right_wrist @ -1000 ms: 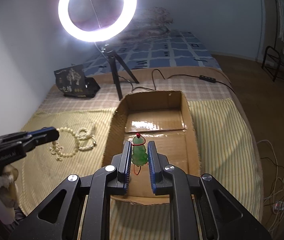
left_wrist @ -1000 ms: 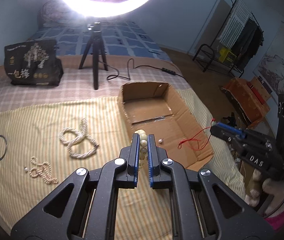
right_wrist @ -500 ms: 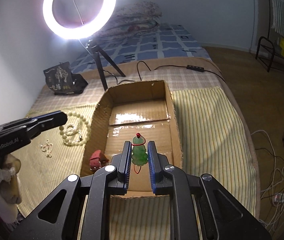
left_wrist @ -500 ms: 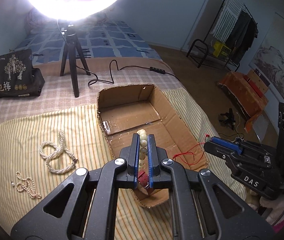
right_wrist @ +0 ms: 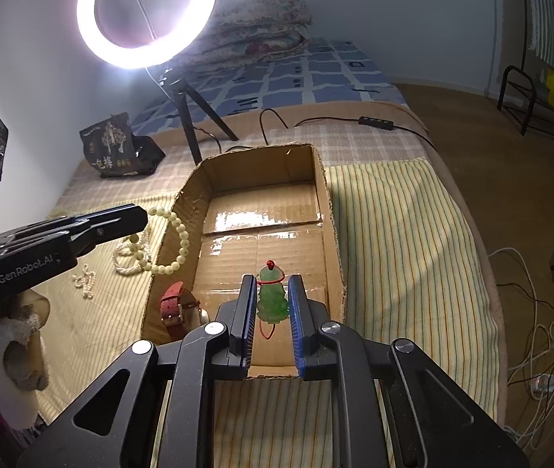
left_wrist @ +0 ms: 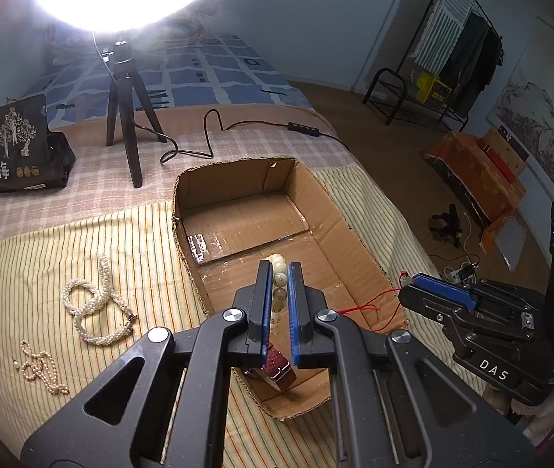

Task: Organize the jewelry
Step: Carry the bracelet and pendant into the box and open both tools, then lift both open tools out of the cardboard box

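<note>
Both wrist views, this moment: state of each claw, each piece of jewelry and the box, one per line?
Left claw: shut on bead bracelet, over the box.
Right claw: shut on green pendant.
Cardboard box: open-topped.
Red-strap watch: lying in the box's near corner.
Pearl necklace: loose on the striped cloth.
Small pearl strand: loose on the cloth.
Ring light: on.

Open-topped cardboard box [right_wrist: 327, 210]: bare floor beyond the red-strapped watch [right_wrist: 173, 306].
</note>
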